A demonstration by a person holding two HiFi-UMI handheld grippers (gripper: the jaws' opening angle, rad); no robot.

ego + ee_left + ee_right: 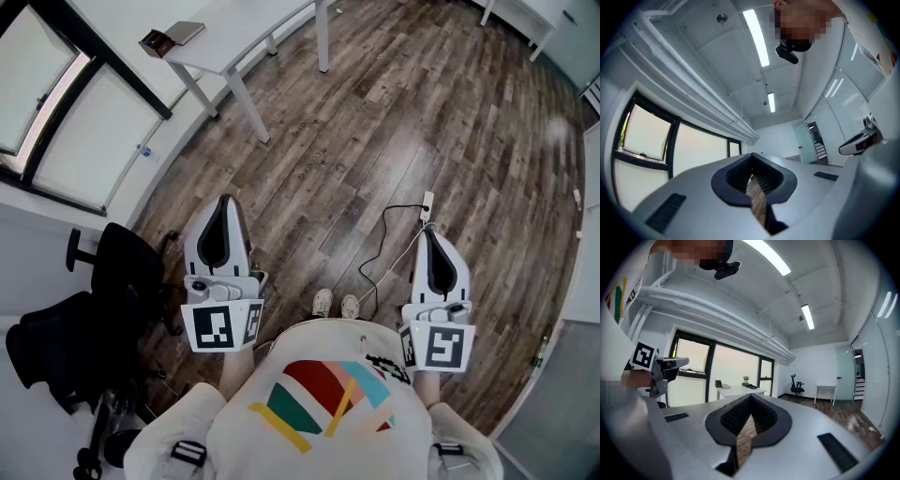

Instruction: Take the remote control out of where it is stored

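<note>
Plainly both claws are pressed together on nothing: the left gripper [225,206] and the right gripper [431,239] are held at the person's waist, and the remote control shows in no view. By its kind it should be light, stiff and smooth-shelled (slippery plastic), best pinched across its narrow sides near the middle. One possible holder shows, a small brown box [172,38] on the white table [246,28] well ahead, contents too small to tell

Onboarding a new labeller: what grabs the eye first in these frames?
Two white grippers, the left gripper and right gripper, held shut and empty over a wooden floor, low in the head view. A black office chair sits at left and a white table at top; no remote control shows.
</note>
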